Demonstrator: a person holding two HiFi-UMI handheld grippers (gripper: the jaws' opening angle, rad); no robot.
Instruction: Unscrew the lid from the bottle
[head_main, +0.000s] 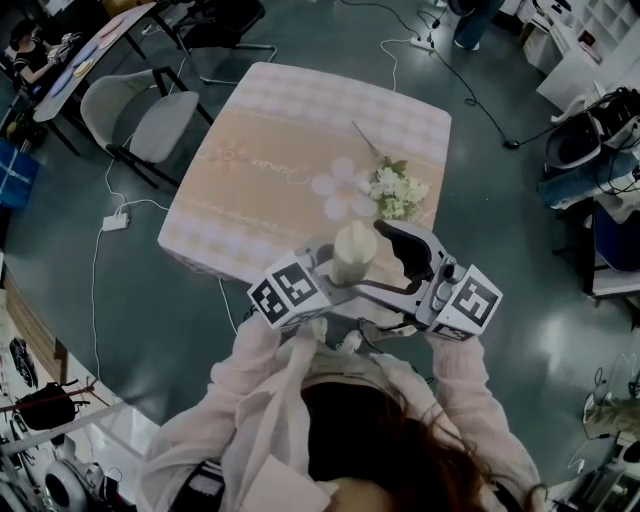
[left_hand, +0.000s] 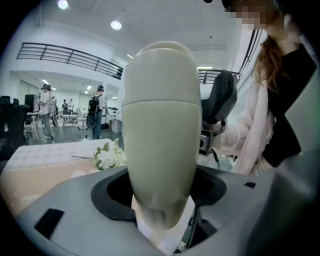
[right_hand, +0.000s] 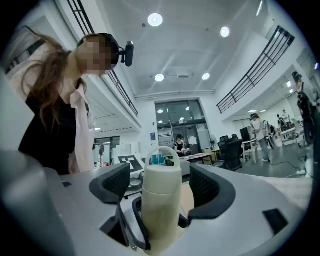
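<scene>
Cream bottle (head_main: 352, 255) held upright in air over near edge of surface (head_main: 270, 130), not standing on it, so both tools get room round it. Left tool (left_hand: 162, 189) clenched on bottle's lower body: my anchor against twist. Right tool (right_hand: 162, 182) released, pads either side of lid (right_hand: 161, 172), no contact, coming in level so pads face lid wall. Lid looks fully seated. Next, I judge: close on lid, turn. White flower bunch (head_main: 398, 190) lies on surface, clear of work.

Cream bottle (right_hand: 159, 216) w/ lid (right_hand: 161, 180) btwn spread fingers (right_hand: 112, 181)
</scene>
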